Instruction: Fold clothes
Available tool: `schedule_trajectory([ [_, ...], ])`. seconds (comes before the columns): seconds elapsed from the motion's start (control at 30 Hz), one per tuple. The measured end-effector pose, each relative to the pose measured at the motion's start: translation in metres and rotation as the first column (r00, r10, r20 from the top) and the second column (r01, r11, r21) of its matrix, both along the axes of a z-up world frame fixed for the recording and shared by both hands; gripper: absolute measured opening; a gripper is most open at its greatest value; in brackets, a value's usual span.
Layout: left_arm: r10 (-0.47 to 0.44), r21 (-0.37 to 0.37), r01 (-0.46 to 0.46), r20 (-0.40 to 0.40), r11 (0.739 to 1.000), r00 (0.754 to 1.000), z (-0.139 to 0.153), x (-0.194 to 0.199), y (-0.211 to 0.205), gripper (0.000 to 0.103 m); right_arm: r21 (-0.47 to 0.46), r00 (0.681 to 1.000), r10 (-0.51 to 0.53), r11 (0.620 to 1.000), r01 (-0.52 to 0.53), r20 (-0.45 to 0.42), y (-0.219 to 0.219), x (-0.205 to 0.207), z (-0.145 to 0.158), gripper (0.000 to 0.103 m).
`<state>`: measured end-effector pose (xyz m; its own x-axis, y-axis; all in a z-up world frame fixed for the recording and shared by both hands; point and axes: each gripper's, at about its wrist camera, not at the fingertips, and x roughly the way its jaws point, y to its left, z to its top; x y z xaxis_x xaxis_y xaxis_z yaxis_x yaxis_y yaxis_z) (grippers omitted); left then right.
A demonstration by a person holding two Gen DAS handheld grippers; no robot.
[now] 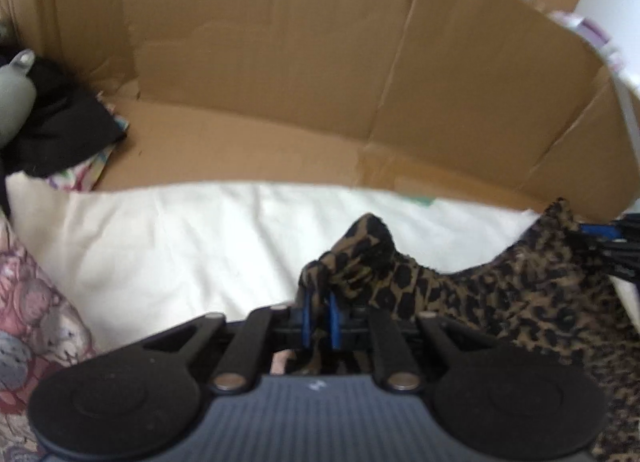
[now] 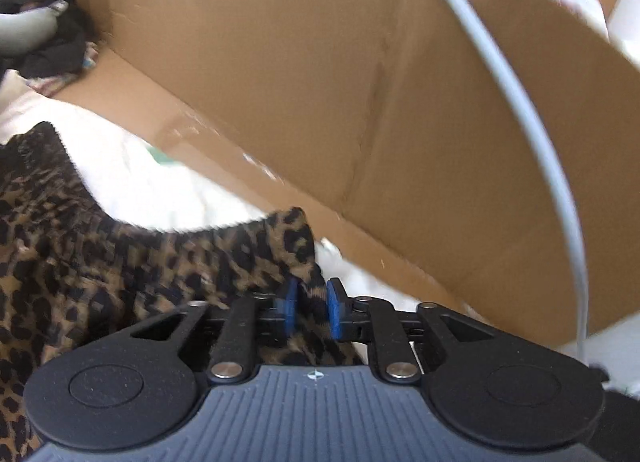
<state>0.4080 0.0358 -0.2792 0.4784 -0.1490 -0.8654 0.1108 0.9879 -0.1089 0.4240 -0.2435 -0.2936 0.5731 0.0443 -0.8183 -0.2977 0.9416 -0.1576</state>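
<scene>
A leopard-print garment stretches between both grippers above a white sheet. In the left wrist view my left gripper is shut on one bunched corner of the cloth, its blue pads pinching the fabric. The other gripper's blue and black tip shows at the far right, holding the opposite corner. In the right wrist view my right gripper is shut on a corner of the leopard-print garment, which drapes away to the left over the white sheet.
A large flattened cardboard box stands behind the sheet as a wall. Dark clothes and a grey object lie at the far left. A floral quilt is near left. A white cable arcs on the right.
</scene>
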Motion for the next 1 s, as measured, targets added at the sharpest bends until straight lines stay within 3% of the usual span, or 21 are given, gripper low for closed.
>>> schedule_trajectory([
  [0.13, 0.031, -0.008, -0.031, 0.008, 0.999, 0.999, 0.001, -0.011, 0.007, 0.027, 0.025, 1.0, -0.013, 1.0, 0.013, 0.016, -0.012, -0.015, 0.007, 0.047],
  [0.33, 0.119, -0.043, -0.121, -0.032, 0.992, 0.992, 0.02, -0.035, 0.013, 0.029, 0.083, 0.999, 0.019, 0.996, -0.021, 0.026, -0.038, -0.046, 0.044, 0.047],
  [0.43, 0.126, -0.084, -0.13, -0.041, 0.988, 0.991, 0.031, -0.05, 0.009, 0.037, 0.114, 0.999, 0.015, 0.993, -0.019, 0.035, -0.054, -0.067, 0.067, 0.047],
  [0.53, 0.128, -0.119, -0.133, -0.048, 0.984, 0.991, 0.042, -0.071, 0.002, 0.039, 0.119, 0.998, -0.022, 0.993, 0.015, 0.057, -0.072, -0.095, 0.086, 0.047],
  [0.67, 0.141, -0.106, -0.146, -0.053, 0.984, 0.989, 0.052, -0.103, -0.014, 0.039, 0.134, 0.989, -0.099, 0.987, 0.083, 0.11, -0.106, -0.143, 0.11, 0.047],
  [0.87, 0.016, -0.107, -0.024, -0.074, 0.994, 0.997, 0.066, -0.142, -0.044, 0.039, 0.161, 0.965, -0.24, 0.962, 0.222, 0.106, -0.146, -0.21, 0.119, 0.047],
  [1.0, -0.068, -0.149, 0.05, -0.119, 0.988, 0.991, 0.061, -0.171, -0.057, 0.039, 0.212, 0.947, -0.308, 0.935, 0.284, 0.089, -0.161, -0.249, 0.101, 0.047],
])
